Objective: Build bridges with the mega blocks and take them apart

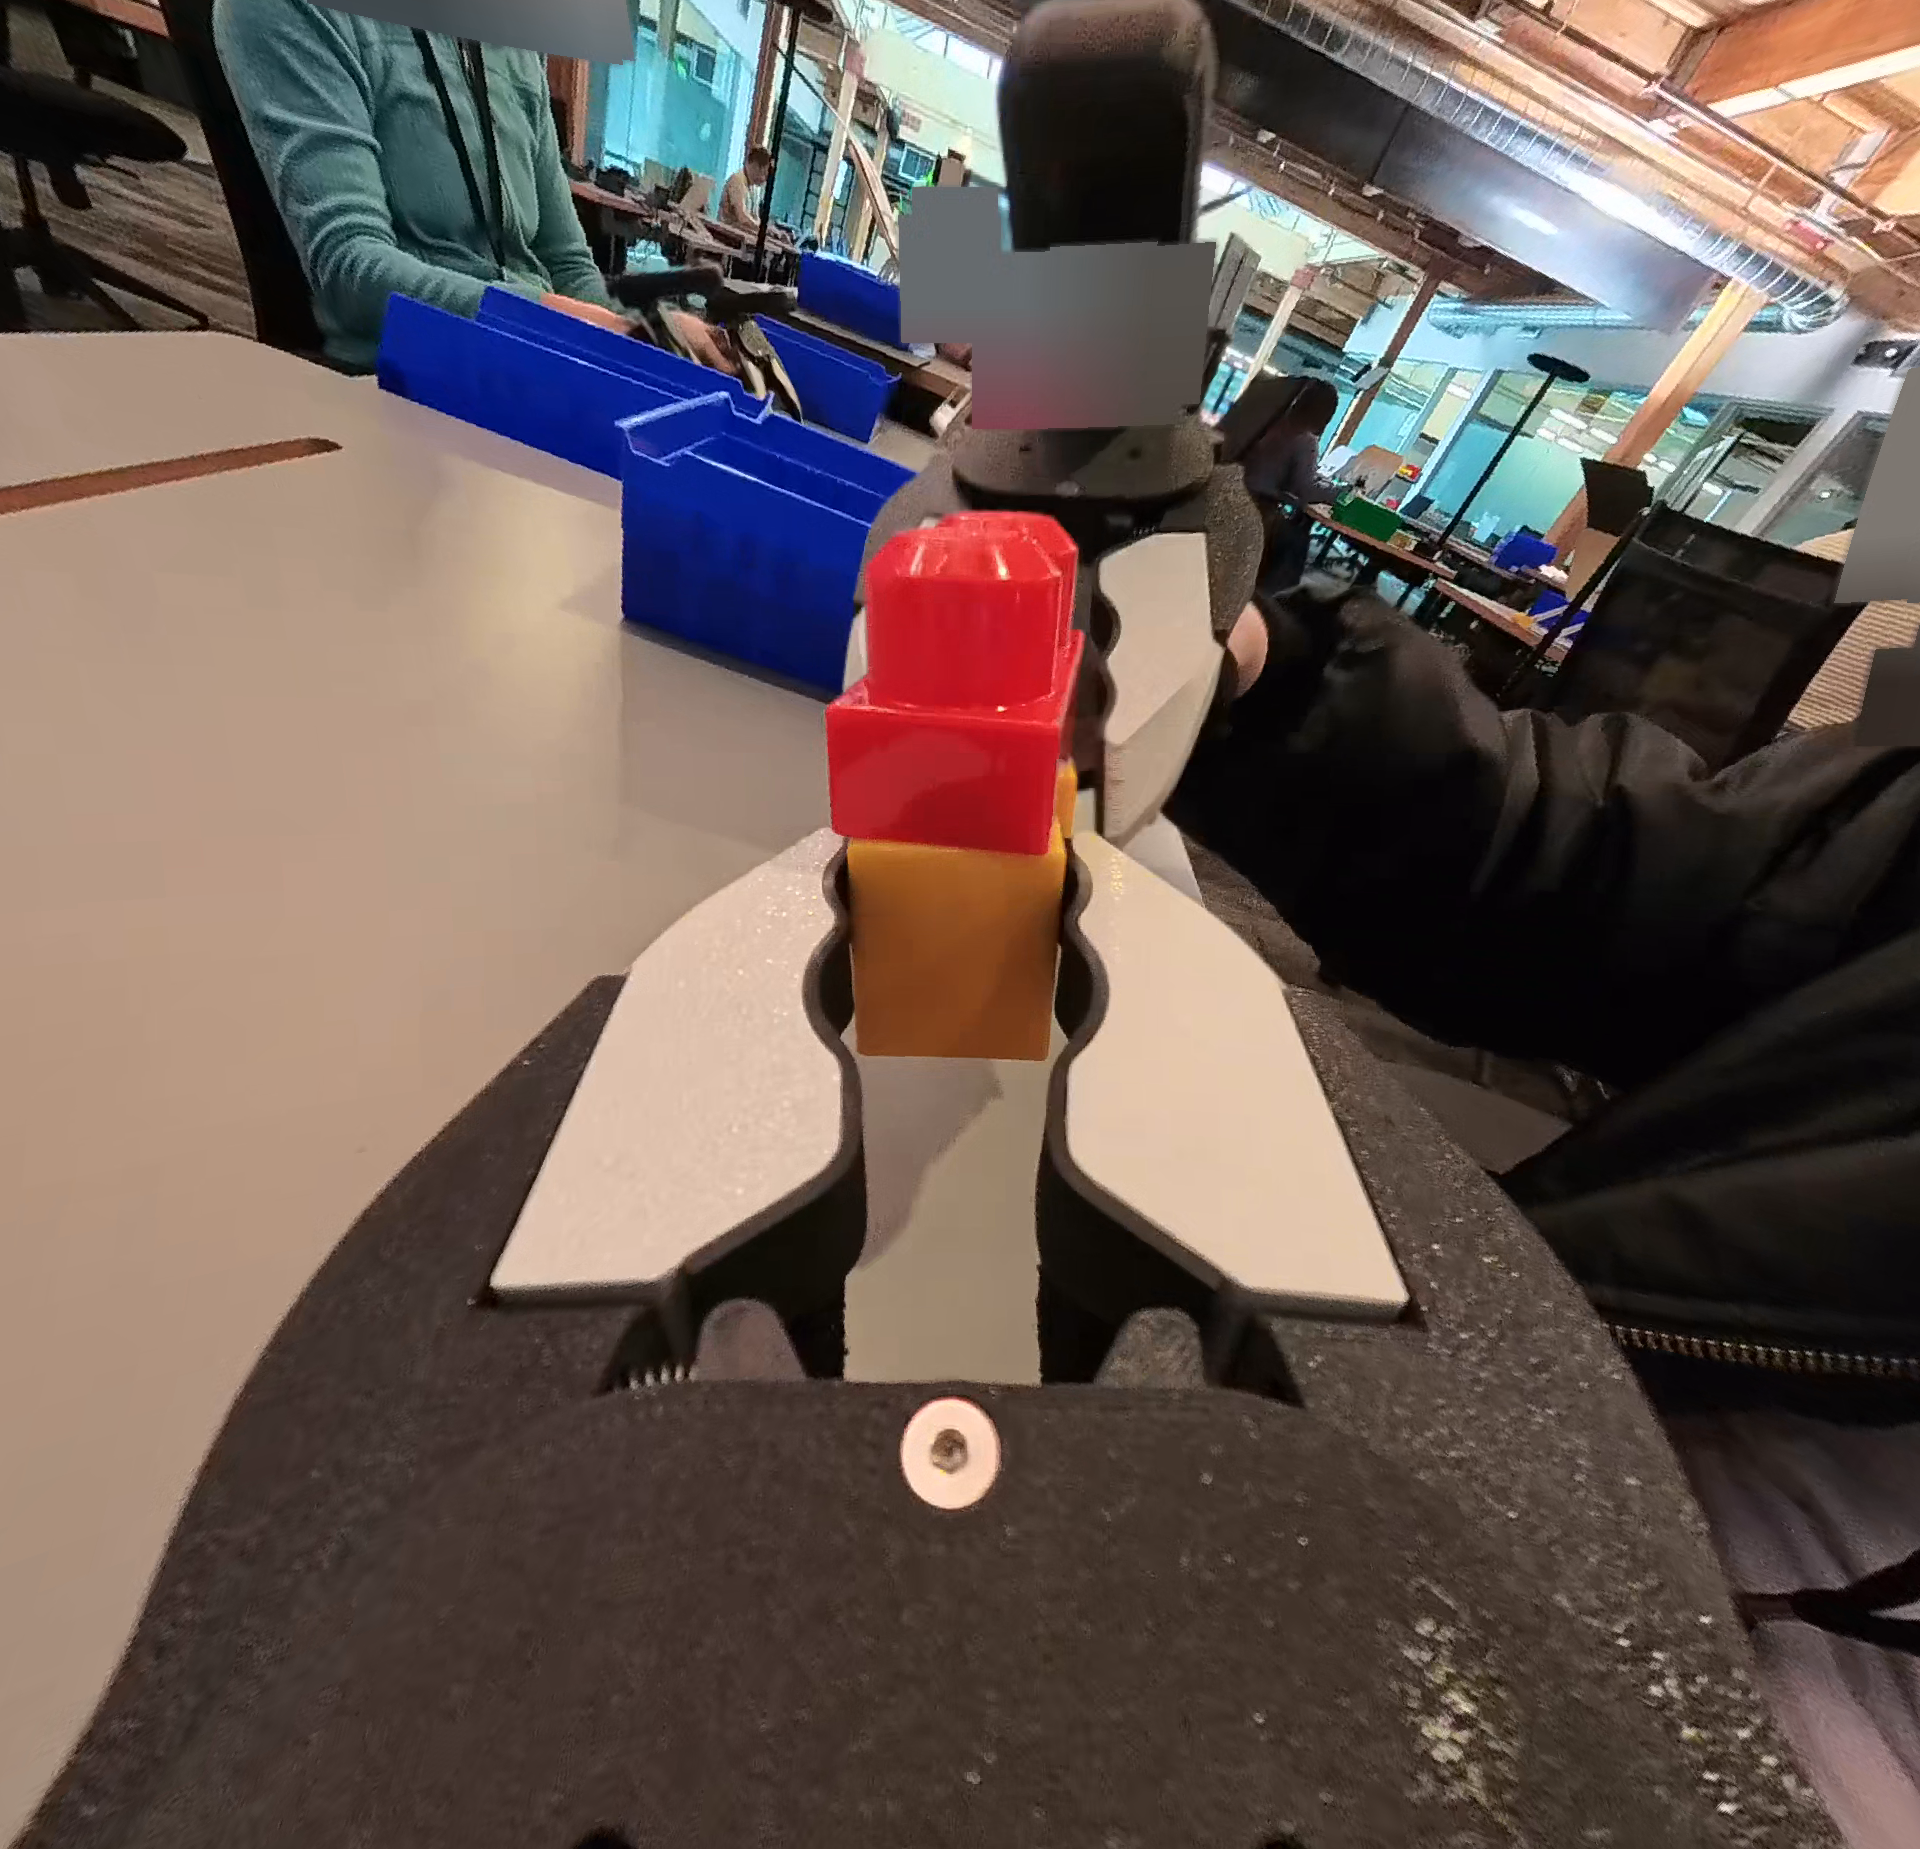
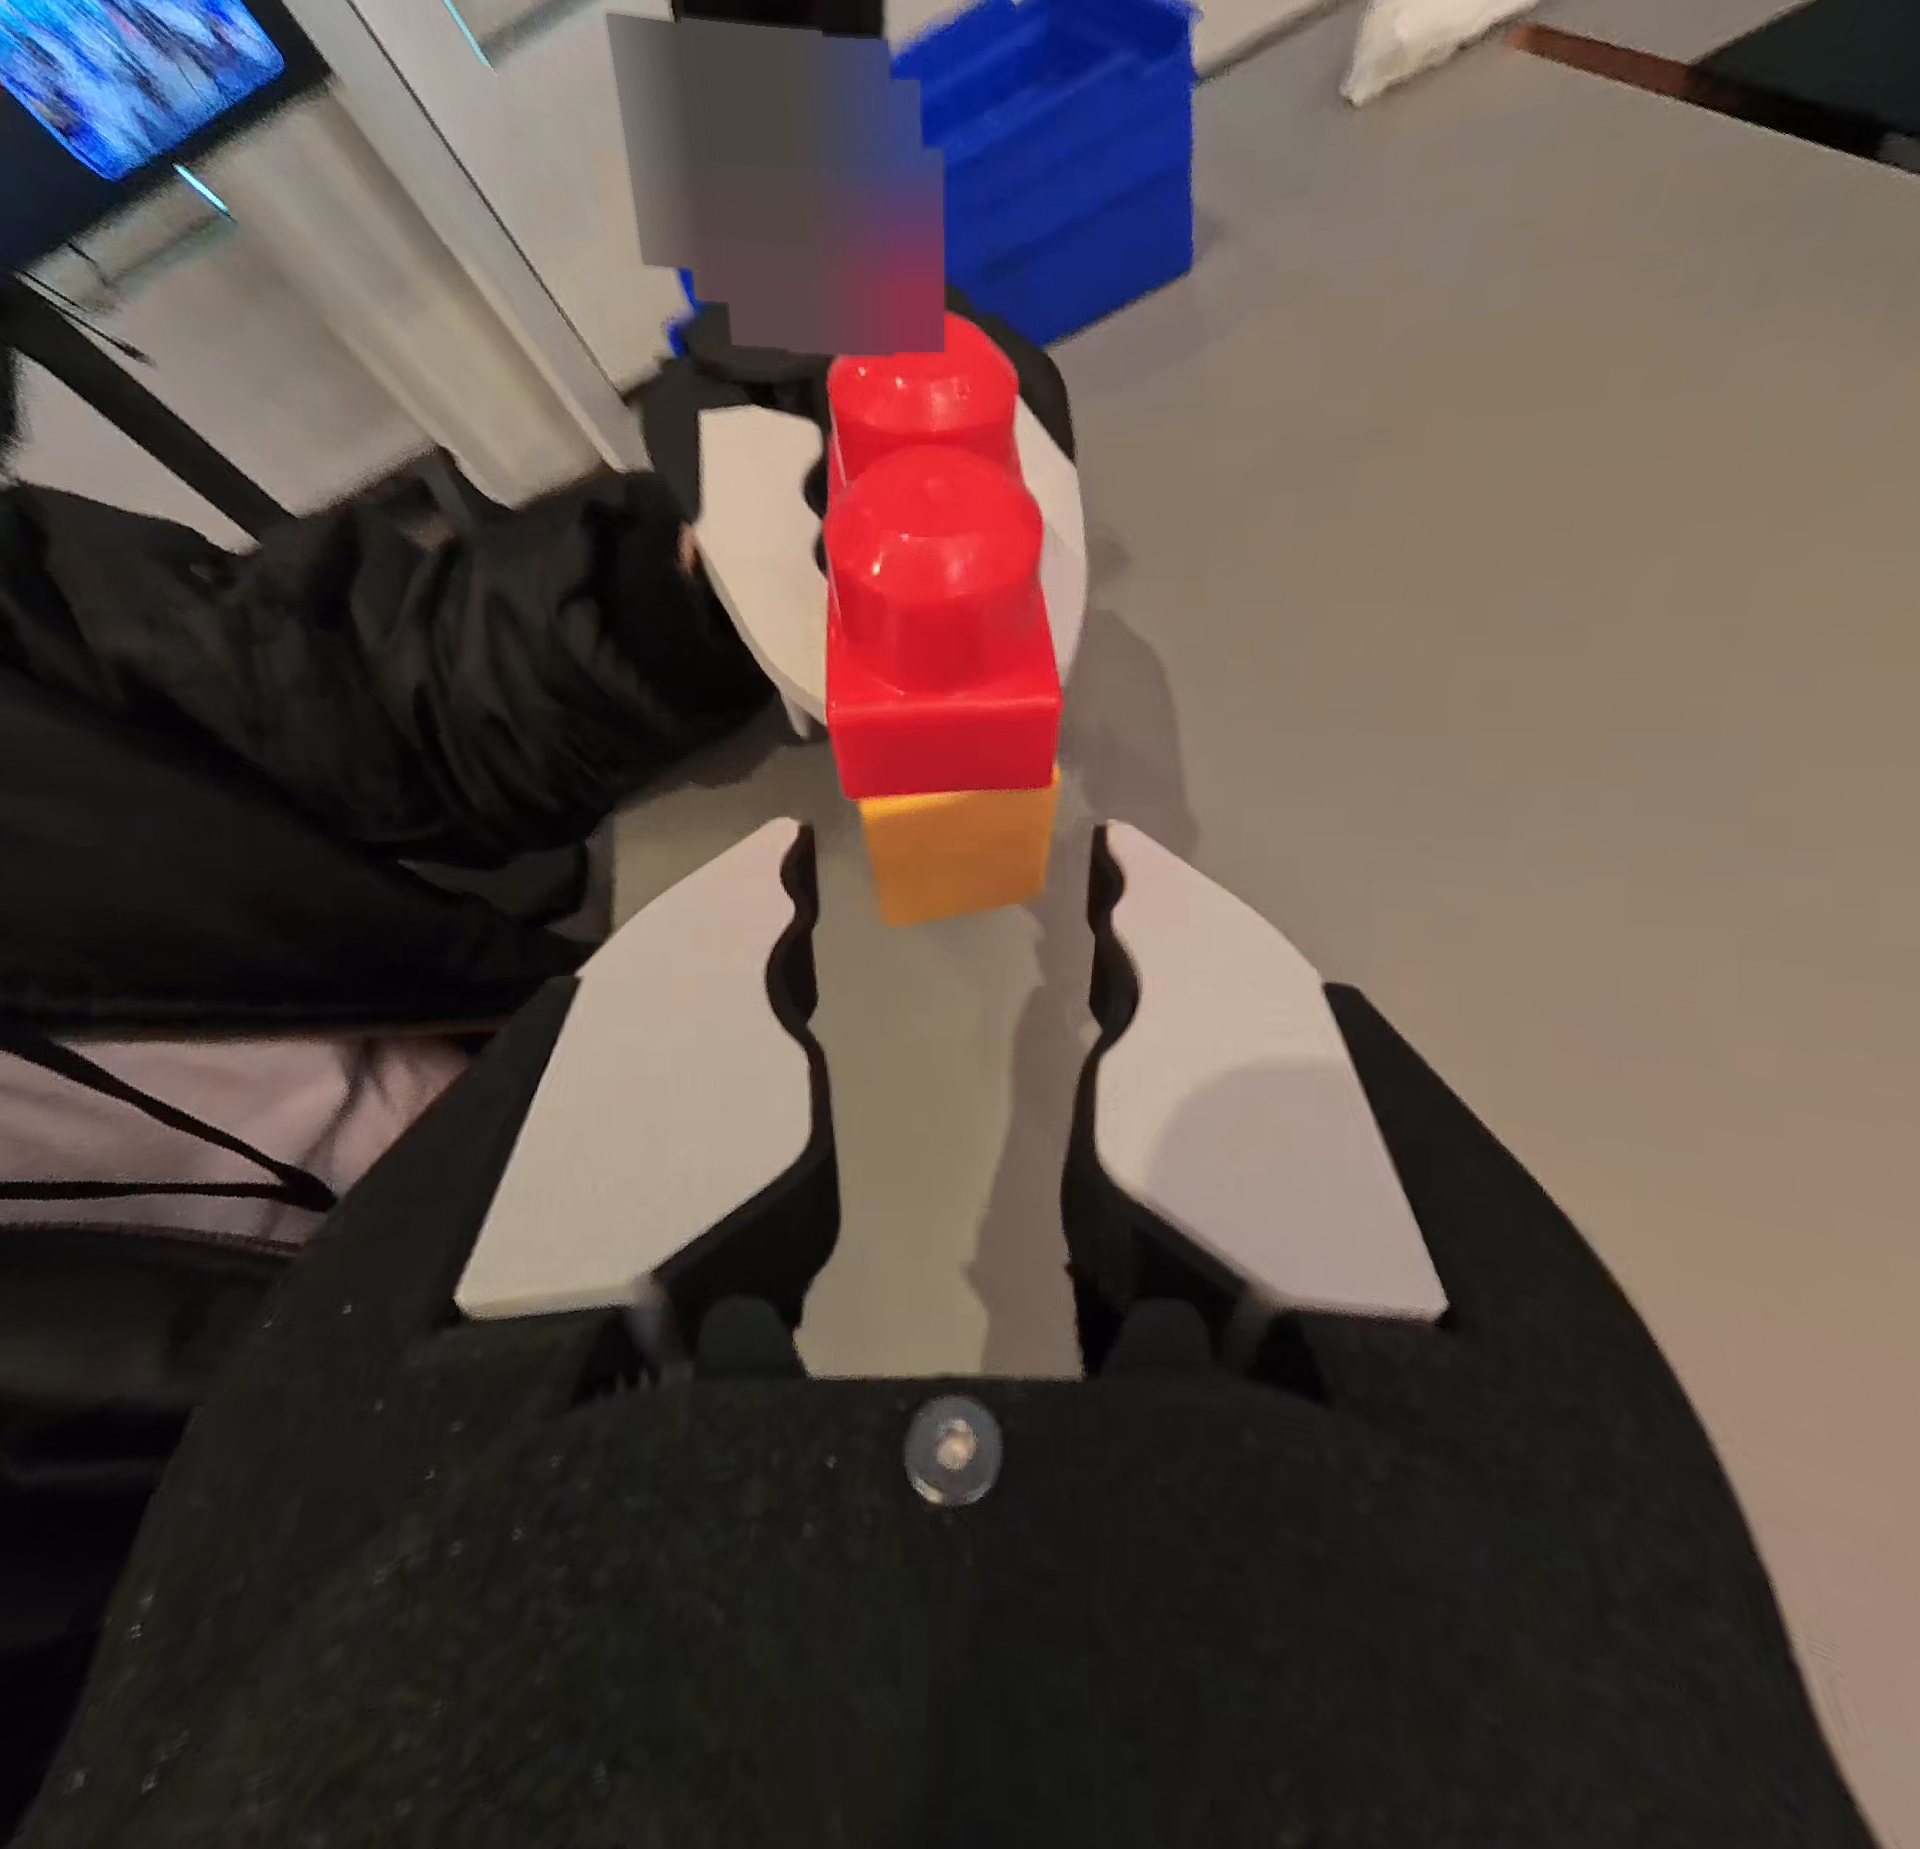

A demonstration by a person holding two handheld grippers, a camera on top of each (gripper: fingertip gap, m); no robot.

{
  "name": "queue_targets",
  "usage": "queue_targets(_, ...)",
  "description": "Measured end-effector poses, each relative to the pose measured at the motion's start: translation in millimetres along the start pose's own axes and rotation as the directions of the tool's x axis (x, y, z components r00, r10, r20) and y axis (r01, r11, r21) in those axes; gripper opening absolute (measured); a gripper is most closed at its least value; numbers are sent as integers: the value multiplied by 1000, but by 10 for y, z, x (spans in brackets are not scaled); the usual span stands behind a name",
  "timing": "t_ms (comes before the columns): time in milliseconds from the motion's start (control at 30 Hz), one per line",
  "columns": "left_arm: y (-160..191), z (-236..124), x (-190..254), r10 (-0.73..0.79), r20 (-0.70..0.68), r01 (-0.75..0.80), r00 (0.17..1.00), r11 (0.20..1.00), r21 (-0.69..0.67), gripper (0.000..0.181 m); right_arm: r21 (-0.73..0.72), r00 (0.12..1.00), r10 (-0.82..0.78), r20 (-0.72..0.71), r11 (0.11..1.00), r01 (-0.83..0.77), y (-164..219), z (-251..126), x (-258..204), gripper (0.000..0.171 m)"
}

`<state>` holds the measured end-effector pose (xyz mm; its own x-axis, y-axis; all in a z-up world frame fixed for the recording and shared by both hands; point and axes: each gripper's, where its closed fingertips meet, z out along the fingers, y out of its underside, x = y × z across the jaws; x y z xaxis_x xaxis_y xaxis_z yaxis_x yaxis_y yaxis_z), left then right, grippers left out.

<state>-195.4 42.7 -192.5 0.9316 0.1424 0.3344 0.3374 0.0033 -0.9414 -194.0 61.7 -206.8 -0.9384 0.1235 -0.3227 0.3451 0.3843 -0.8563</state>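
1. Left wrist view: the left gripper (image 1: 956, 952) is pinching one yellow pillar block (image 1: 951, 952) between its fingertips, jaws pressed on both side faces. One red two-stud block (image 1: 951, 750) sits on top, its long axis running straight away toward the right gripper (image 1: 1101, 760) at the far end. A second yellow pillar is just a sliver there. Two blue bins (image 1: 748, 552) stand behind on the grey table (image 1: 312, 760)

2. Right wrist view: the right gripper (image 2: 951, 895) is spread, fingertips flanking the near yellow pillar block (image 2: 961, 854) with a gap on each side, not touching. Red two-stud block (image 2: 935, 656) spans away to the left gripper (image 2: 894, 511). One blue bin (image 2: 1070, 168) shows here. Both grippers are at the bridge; the right looks set to close
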Motion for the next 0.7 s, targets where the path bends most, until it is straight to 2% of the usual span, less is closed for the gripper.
queue_targets(100,-25,10,45,-27,-32,28,999,999,22,36,80,997,53,63,995,-58,-28,82,-56,51)
queue_targets(133,-23,12,61,-37,-47,38,998,999,21,36,91,997,45,67,995,-51,-28,105,-66,38)
queue_targets(233,-20,7,80,-46,-73,48,996,999,24,36,117,999,-15,53,993,9,-42,112,-93,36)
queue_targets(700,-51,-16,147,-101,-149,108,984,994,34,36,79,994,35,105,996,-43,-8,114,-173,36)
